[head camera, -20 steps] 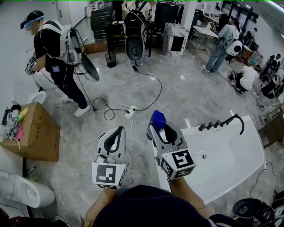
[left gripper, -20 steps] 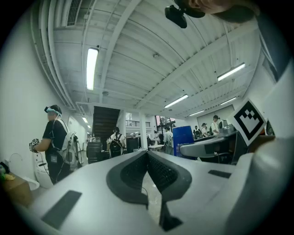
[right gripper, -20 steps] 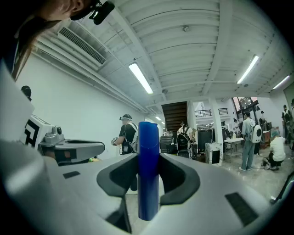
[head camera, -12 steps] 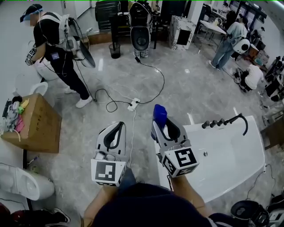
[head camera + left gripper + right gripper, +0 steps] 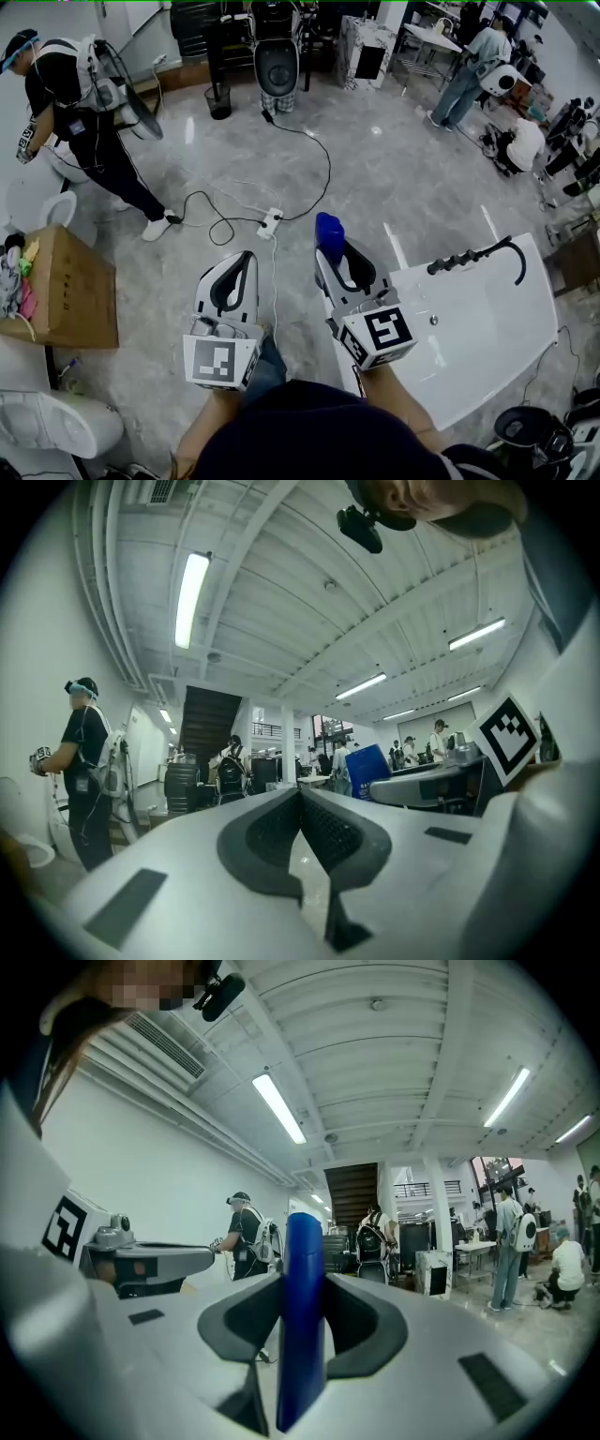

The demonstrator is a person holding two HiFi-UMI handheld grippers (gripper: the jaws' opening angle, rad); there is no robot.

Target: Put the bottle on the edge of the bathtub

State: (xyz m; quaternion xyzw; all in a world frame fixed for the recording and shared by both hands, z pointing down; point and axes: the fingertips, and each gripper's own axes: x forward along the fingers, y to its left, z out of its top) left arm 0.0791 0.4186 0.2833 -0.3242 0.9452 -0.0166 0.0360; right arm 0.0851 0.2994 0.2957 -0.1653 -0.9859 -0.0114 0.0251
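Observation:
My right gripper (image 5: pixel 330 248) is shut on a blue bottle (image 5: pixel 329 233), held level above the floor just left of the white bathtub (image 5: pixel 487 328). In the right gripper view the blue bottle (image 5: pixel 303 1316) stands upright between the jaws, pinched on both sides by my right gripper (image 5: pixel 302 1330). My left gripper (image 5: pixel 239 270) is held beside it to the left, shut with nothing in it; in its own view my left gripper (image 5: pixel 302 817) shows the jaw tips meeting. The tub's near-left rim (image 5: pixel 336 343) lies under my right hand.
A black faucet set (image 5: pixel 478 255) sits on the tub's far rim. A cardboard box (image 5: pixel 56 286) and a toilet (image 5: pixel 56 422) stand left. A power strip with cables (image 5: pixel 267 223) lies on the floor ahead. A person (image 5: pixel 75 112) stands at far left; others are at the back right.
The view has shifted: the bathtub and floor slid slightly, and the person at left has walked further left. Both grippers keep their pose, the bottle still in the right one.

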